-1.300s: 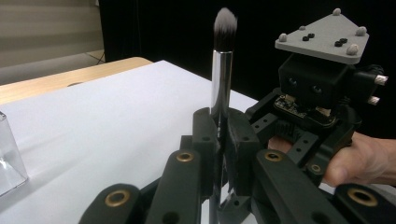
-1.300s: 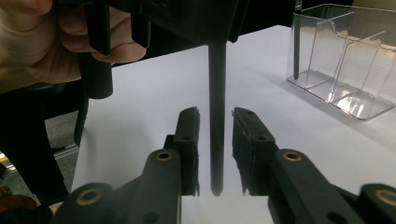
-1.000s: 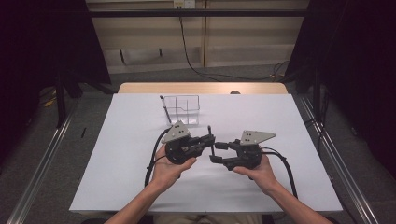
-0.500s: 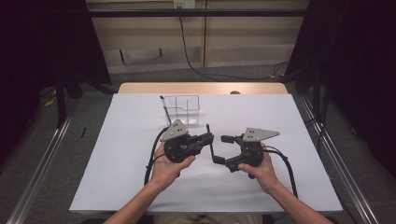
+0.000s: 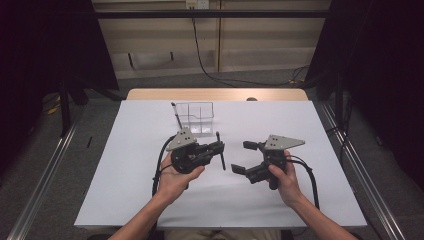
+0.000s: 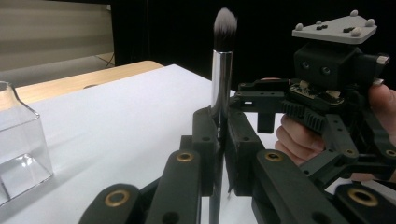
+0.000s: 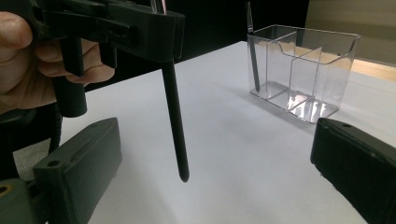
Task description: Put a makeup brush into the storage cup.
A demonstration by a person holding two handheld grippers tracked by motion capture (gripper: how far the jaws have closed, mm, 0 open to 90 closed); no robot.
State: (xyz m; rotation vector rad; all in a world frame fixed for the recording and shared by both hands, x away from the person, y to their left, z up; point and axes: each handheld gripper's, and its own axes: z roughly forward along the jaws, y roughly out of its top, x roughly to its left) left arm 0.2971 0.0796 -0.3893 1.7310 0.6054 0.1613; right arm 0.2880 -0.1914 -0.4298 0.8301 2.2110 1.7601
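Observation:
My left gripper (image 5: 219, 148) is shut on a makeup brush (image 5: 220, 150) with a black handle, a silver ferrule and a grey tuft. It holds the brush upright above the white table, tuft up (image 6: 224, 28), gripped at the ferrule (image 6: 221, 84). The handle (image 7: 175, 126) hangs down with its tip clear of the table. My right gripper (image 5: 240, 157) faces it from the right. Its jaws have just been opening and now stand wide apart (image 7: 215, 186) with nothing between them.
A clear plastic organizer (image 5: 195, 117) with several compartments stands behind the left gripper on the white tabletop (image 5: 125, 175). A slim dark stick (image 5: 176, 114) leans in its left compartment (image 7: 252, 46). Bare wood (image 5: 215, 94) edges the table's far side.
The right gripper's jaws have spread wide and it has drawn back a little to the right, away from the brush. The left gripper and the brush have stayed put.

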